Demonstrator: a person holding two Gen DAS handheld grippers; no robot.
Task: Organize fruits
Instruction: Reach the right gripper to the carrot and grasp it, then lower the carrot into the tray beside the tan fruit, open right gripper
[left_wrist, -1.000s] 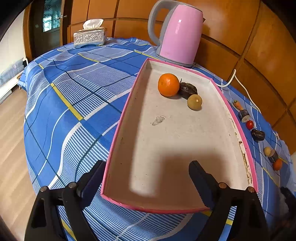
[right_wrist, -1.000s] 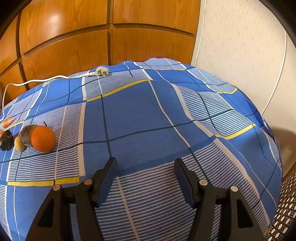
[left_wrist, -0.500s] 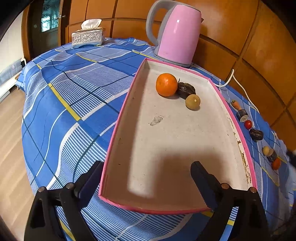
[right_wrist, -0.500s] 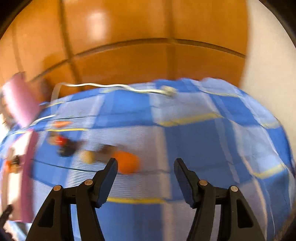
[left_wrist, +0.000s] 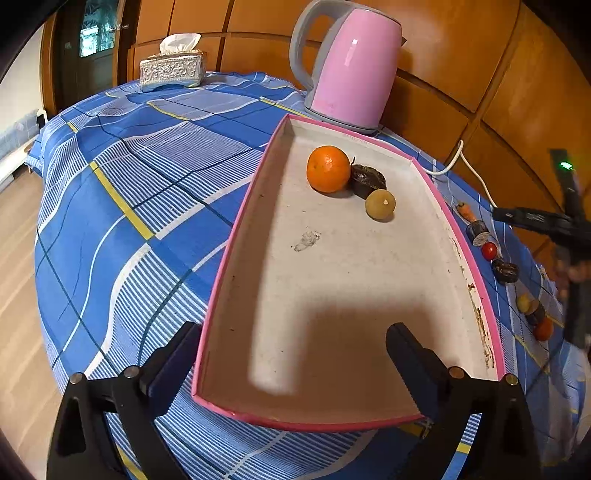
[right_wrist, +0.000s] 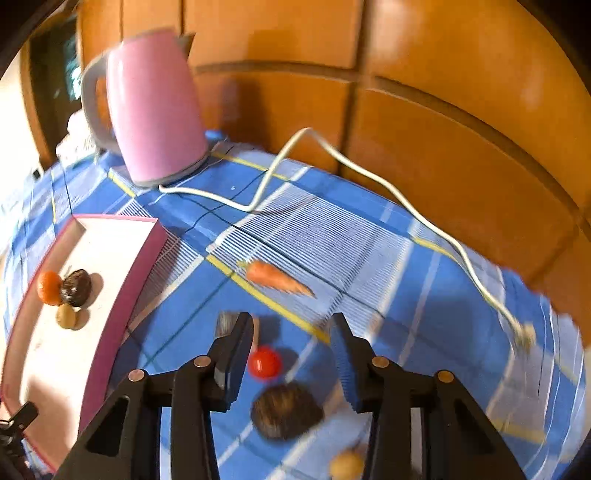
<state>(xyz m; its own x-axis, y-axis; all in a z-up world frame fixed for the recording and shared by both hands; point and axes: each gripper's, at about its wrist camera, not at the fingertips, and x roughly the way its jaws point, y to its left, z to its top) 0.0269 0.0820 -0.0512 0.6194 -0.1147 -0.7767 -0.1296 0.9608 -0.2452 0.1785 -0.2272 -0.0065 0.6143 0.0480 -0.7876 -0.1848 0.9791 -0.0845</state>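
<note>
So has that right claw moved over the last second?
Yes. The right claw swung toward the pink kettle and tray, both previously out of its view. It now hangs over the red tomato, empty, its jaws closing.

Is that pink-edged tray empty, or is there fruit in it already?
Not empty. The tray holds an orange, a dark fruit and a small yellowish fruit, clustered at its far end.
</note>
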